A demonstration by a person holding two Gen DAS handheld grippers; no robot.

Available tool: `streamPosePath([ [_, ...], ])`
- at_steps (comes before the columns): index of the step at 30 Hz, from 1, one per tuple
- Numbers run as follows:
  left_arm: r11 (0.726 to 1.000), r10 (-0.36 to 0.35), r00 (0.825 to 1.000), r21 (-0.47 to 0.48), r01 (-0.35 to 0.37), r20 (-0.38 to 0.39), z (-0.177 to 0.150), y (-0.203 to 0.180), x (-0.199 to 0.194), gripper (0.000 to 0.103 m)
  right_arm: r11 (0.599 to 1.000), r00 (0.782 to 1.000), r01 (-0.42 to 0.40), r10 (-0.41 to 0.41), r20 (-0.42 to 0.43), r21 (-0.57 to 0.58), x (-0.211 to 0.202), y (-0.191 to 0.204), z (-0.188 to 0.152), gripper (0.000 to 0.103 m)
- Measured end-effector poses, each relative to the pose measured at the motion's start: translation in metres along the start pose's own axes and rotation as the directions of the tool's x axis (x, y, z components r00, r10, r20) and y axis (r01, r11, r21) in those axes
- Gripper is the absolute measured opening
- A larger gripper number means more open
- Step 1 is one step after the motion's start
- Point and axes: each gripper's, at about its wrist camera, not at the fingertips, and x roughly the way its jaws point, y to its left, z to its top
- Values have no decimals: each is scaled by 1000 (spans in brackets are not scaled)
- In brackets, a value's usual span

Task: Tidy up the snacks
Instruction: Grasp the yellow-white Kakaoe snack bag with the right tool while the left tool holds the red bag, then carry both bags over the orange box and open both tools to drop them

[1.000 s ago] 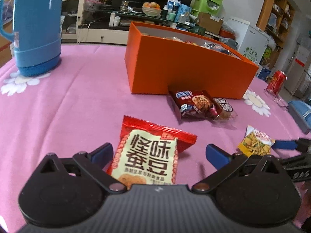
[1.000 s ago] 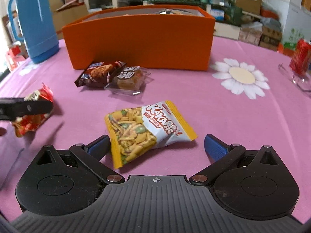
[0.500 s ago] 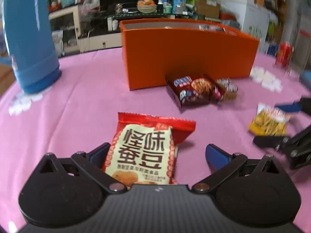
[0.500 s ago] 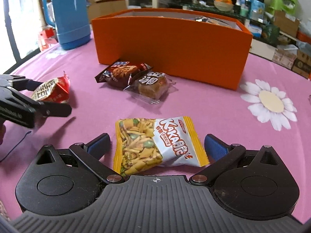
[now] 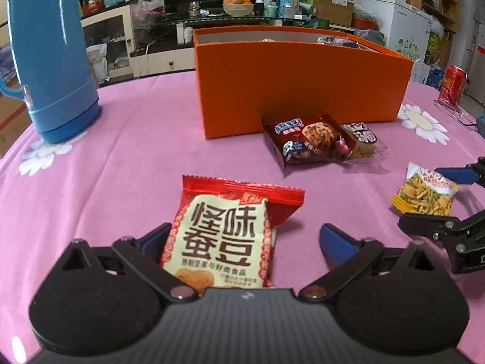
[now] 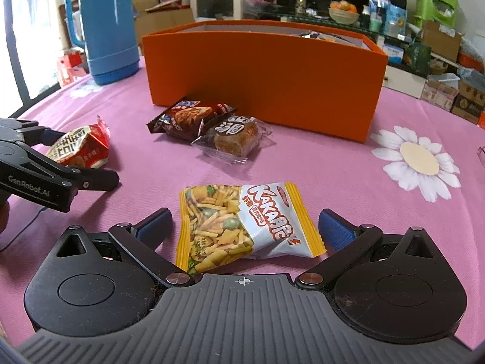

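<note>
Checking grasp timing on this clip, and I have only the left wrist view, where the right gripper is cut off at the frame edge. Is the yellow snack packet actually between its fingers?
Observer: Yes. The right wrist view shows the yellow packet lying flat on the pink tablecloth, between the fingers of the right gripper, whose jaws are closing.
Operator: Are the pads pressing on it yet?
Observer: No. Pink cloth shows between each of the blue pads and the packet's edges, with only a sliver on the right side.
</note>
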Motion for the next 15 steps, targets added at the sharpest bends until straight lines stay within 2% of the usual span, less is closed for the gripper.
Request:
streamPosePath([
  [1, 1000, -5, 1000, -7, 5, 4, 2, 1, -3, 76, 1000, 1000, -4, 4, 5, -5, -2, 1, 0, 80],
  [2, 1000, -9, 1000, -10, 9, 6, 4, 2, -5, 55, 1000, 1000, -12, 12, 5, -10, -4, 2, 1, 70],
  [5, 998, -33, 999, -51, 32, -15, 7, 8, -9, 53, 1000, 1000, -25, 25, 1, -14, -10, 5, 3, 50],
  [8, 993, -54, 998, -111, 50, -31, 8, 13, -17, 52, 999, 999, -34, 34, -2, 8, -18, 7, 2, 46],
  [10, 987, -80, 997, -144, 77, -9, 10, 17, -26, 52, 998, 999, -43, 43, 11, 56, -27, 6, -1, 44],
  [15, 987, -69, 995, -143, 78, 68, 22, 14, -55, 52, 988, 995, -45, 31, 94, 145, -66, 0, -5, 44],
])
